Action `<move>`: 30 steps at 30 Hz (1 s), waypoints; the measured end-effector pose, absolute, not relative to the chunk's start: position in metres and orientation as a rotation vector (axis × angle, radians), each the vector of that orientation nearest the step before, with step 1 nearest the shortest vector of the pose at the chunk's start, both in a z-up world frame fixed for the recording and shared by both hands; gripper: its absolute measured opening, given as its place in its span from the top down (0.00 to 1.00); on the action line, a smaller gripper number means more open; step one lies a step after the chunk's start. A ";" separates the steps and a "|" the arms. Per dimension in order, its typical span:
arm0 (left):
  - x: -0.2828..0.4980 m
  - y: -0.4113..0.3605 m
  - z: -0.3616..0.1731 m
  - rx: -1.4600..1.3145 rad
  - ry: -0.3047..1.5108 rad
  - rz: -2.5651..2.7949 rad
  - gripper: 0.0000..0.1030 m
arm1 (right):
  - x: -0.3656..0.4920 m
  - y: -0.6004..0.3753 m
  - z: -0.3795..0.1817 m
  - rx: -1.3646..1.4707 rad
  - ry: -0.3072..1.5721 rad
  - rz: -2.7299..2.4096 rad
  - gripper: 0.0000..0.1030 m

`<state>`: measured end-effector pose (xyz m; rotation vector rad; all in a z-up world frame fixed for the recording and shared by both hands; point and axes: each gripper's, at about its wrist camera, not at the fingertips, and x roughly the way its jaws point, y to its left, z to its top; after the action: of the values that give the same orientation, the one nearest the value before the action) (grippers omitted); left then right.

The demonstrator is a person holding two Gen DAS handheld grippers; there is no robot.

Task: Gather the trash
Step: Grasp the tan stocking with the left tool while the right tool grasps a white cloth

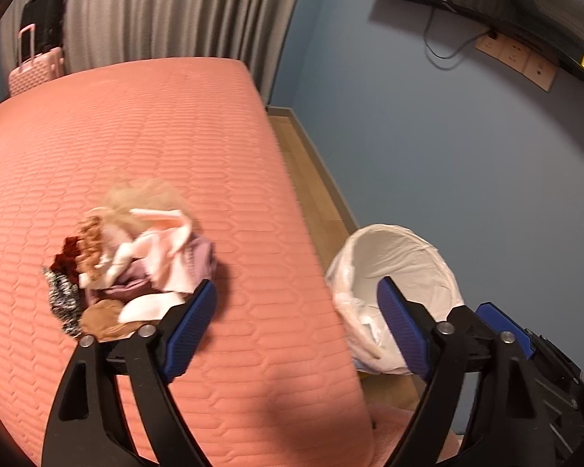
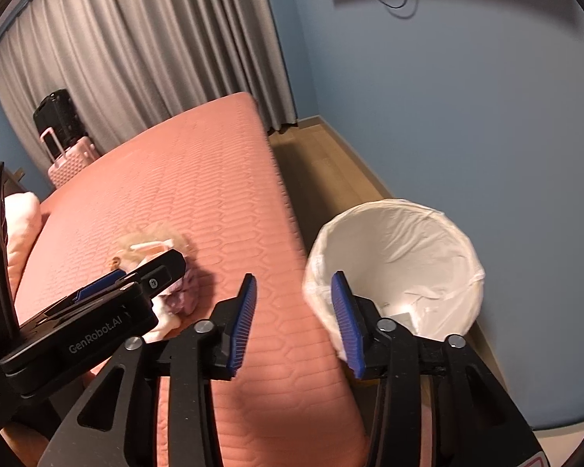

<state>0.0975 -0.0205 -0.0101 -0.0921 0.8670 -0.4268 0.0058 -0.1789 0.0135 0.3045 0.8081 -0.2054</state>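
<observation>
Pink quilted bed (image 1: 144, 148), blue wall, grey curtain. Trash pile (image 1: 132, 268) sits on it; lined bin (image 2: 397, 268) stands beside on the floor. Both grippers (image 1: 296, 330) (image 2: 294, 319) gape empty. Left view alone shows the TV (image 1: 525, 11).

A pink quilted bed (image 1: 144, 148) carries a heap of crumpled fabric scraps and blond hair (image 1: 136, 260). Beside the bed, a round white-lined bin (image 2: 393, 268) stands on the wooden floor (image 2: 331, 163).

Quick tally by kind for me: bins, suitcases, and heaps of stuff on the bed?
Lined trash bins: 1
Suitcases: 2, one black, one pink
Heaps of soft items on the bed: 1; separate pieces too tangled to count
Total: 4
</observation>
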 end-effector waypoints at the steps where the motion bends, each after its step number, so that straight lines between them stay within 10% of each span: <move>1: 0.097 -0.013 -0.011 -0.100 0.865 -0.413 0.18 | 0.007 -0.176 0.014 0.305 0.810 -0.200 0.57; 30: 0.140 0.173 -0.107 -0.496 1.100 -0.081 0.15 | 0.073 -0.057 -0.060 0.298 1.007 -0.014 0.50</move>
<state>0.1400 0.1732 -0.1067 -0.4961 1.0998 -0.0810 0.0734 -0.0566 -0.0597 0.2980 1.0065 -0.0141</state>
